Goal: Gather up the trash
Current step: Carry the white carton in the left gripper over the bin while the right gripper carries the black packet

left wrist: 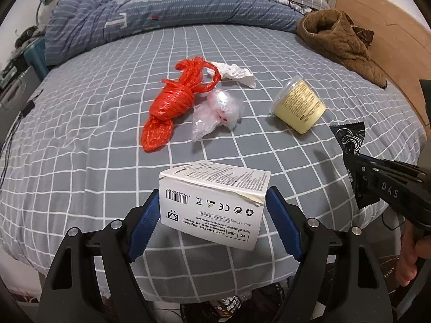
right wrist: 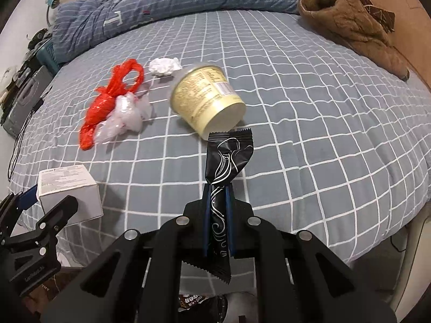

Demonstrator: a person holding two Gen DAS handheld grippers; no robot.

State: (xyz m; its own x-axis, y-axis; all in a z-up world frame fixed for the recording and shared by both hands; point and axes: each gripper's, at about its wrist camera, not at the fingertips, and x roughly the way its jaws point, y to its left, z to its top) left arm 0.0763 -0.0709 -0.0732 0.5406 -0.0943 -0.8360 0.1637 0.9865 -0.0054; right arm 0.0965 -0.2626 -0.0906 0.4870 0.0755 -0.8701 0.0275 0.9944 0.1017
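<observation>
Two views look down along hand-held grippers over a bed [left wrist: 80, 161] covered in a grey sheet with a white grid. The left hand-held gripper [left wrist: 212, 210] holds a white cardboard box [left wrist: 212, 204] between its blue pads, one pad pressed against each side; the box is raised off the sheet near the foot of the bed, its printed face with a barcode and recycling marks turned toward the camera. The right hand-held gripper [right wrist: 217, 204] is pinched almost shut on a black wrapper [right wrist: 226, 167] with white swirling line art; the wrapper stands up out of the narrow gap between the pads, and its serrated lower end hangs below them. Other trash lies on the sheet farther up the bed: a knotted red plastic bag [left wrist: 172, 99], a crumpled clear plastic bag [left wrist: 218, 113] touching its right side, a wad of white tissue [left wrist: 234, 74] just behind them, and a pale yellow plastic cup [left wrist: 299, 105] tipped on its side to the right, apart from the bags. A rumpled blue striped quilt [left wrist: 161, 13] is piled at the head of the bed, and a brown fleecy garment [left wrist: 339, 43] lies along the right edge. In the left view, part of a person's hand [left wrist: 412, 255] grips the handle of the right hand-held gripper.
</observation>
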